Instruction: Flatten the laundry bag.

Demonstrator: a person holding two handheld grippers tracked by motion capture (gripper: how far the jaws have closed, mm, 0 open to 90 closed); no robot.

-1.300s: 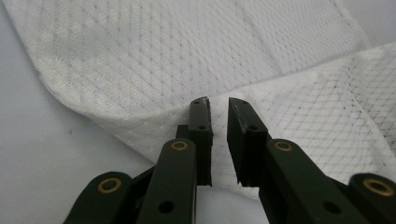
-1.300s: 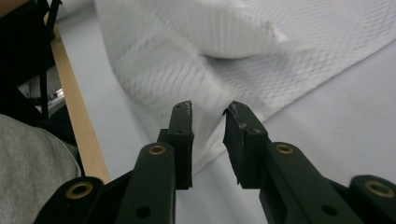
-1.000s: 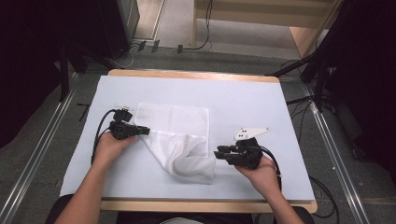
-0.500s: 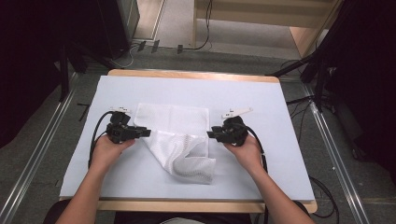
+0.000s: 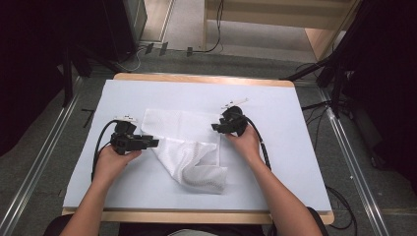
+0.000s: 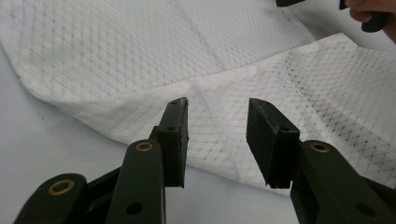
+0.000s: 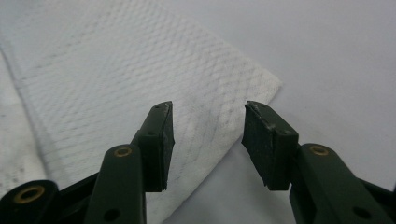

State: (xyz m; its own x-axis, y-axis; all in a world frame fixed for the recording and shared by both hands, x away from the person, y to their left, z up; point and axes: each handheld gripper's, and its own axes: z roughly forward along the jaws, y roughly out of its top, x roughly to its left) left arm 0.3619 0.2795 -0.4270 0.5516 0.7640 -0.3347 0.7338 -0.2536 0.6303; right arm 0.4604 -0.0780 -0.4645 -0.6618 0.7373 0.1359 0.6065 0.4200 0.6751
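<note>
I see cloth (image 5: pixel 184 147) on table (image 5: pixel 295 167), mid. My left hand-held gripper (image 5: pixel 147 143) at cloth's left edge; right hand-held gripper (image 5: pixel 216 127) over far right corner.

Plenty of bare tabletop (image 5: pixel 295 162) around the white mesh cloth (image 5: pixel 189 142), so both sides, the far strip and the near edge are wide open for a hand. The only lump is the cloth's bunched near corner. Left gripper (image 5: pixel 150 143) and right gripper (image 5: pixel 217 127) sit at opposite cloth edges, well apart.
</note>
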